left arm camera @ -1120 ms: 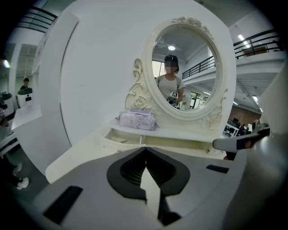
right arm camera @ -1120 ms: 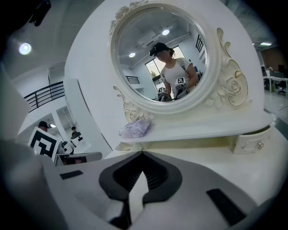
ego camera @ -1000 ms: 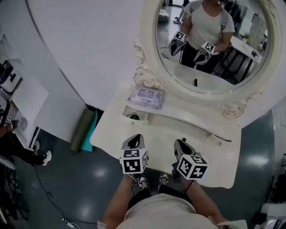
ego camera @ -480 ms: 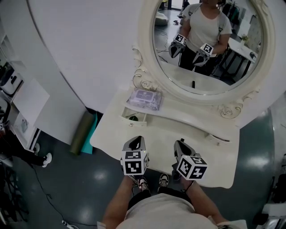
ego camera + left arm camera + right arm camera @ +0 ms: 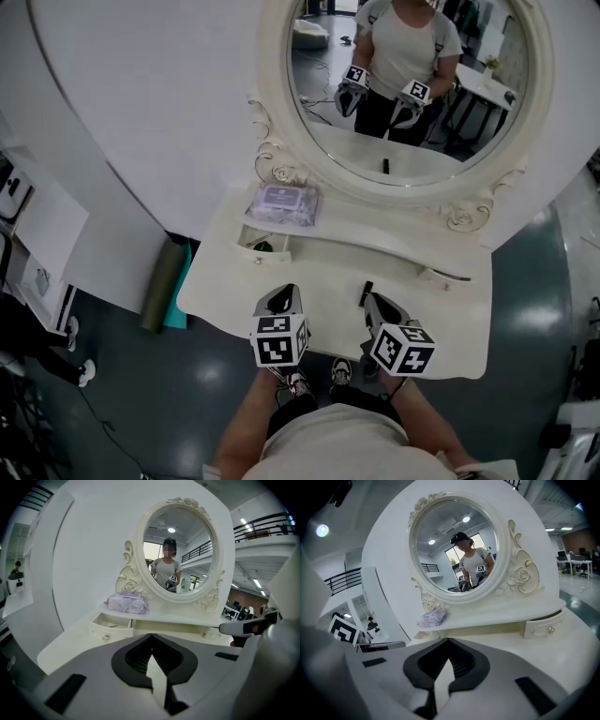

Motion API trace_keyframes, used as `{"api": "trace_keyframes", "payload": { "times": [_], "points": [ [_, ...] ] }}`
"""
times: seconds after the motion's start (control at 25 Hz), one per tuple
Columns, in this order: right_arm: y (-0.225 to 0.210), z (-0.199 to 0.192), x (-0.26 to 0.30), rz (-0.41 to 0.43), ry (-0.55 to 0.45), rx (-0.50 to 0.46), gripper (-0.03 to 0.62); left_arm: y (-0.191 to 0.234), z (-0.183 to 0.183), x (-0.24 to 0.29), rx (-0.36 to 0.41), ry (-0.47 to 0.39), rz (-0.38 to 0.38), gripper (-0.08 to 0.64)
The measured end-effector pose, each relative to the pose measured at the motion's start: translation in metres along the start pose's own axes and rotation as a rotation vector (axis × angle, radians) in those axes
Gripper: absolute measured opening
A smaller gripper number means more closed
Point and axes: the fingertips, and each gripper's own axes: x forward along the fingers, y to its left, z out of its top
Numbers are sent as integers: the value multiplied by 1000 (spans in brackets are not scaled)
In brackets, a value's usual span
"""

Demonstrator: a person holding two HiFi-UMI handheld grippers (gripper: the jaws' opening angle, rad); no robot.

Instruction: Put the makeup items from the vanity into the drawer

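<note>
Both tools are pinched shut on my end with nothing in them. The left gripper (image 5: 151,635) and right gripper (image 5: 447,640) hover over the front of the vanity (image 5: 225,295). The left drawer (image 5: 263,246) under the shelf is pulled open, and there's something small and dark in it, can't tell what. The right drawer (image 5: 446,275) doesn't show me its inside. A small black makeup item (image 5: 367,292) lies on the vanity top just beside the right gripper. A purple pack (image 5: 281,202) sits on the shelf above the open drawer.
</note>
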Motion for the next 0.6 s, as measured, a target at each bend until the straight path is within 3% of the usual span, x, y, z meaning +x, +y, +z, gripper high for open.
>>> {"api": "trace_keyframes", "payload": {
  "times": [0.6],
  "points": [
    [-81, -19, -49, -204, -25, 126, 17, -86, -34, 42, 95, 127, -189, 11]
  ]
}}
